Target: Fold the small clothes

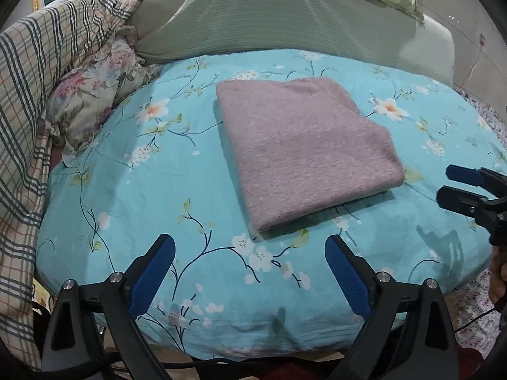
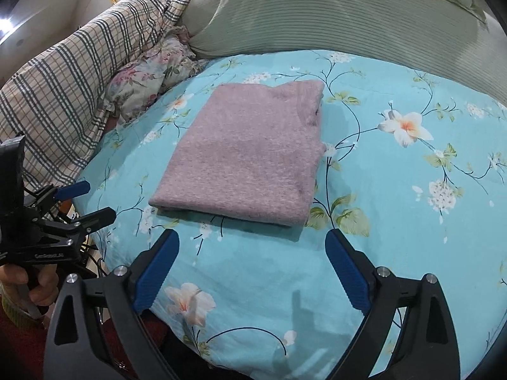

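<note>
Garment point(image 1: 304, 155) folded, flat on blue floral sheet point(image 1: 133, 209). Left gripper point(image 1: 250, 253) and right gripper point(image 2: 252, 250) near its front edge. My fingers spread wide, holding nothing.

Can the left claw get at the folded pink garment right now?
Probably yes: the left claw is open and empty, and only bare floral sheet lies between it and the folded pink garment.
</note>
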Demonstrator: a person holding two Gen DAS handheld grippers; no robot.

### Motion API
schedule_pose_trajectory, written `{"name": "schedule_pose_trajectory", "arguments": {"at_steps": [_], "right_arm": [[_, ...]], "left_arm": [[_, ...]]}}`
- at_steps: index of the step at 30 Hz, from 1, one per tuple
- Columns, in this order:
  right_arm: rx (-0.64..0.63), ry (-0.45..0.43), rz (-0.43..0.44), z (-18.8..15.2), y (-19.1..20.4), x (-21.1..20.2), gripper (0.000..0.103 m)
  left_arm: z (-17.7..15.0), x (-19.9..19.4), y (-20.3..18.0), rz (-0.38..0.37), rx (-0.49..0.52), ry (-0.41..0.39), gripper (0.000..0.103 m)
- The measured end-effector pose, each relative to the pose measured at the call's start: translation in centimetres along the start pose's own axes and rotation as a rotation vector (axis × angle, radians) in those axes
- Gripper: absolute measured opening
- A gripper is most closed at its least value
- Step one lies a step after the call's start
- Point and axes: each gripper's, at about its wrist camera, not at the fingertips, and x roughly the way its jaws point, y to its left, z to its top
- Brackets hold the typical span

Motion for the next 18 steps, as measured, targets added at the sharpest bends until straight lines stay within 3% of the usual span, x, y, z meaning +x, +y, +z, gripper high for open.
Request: {"name": "schedule_pose_trajectory", "arguments": {"at_steps": [18], "right_arm": [[0.010,0.066,0.006,0.7,-0.6,3.2,0.094]], "left_arm": [[1.4,3.9,0.8,0.089,-0.023,0.059,0.096]]}}
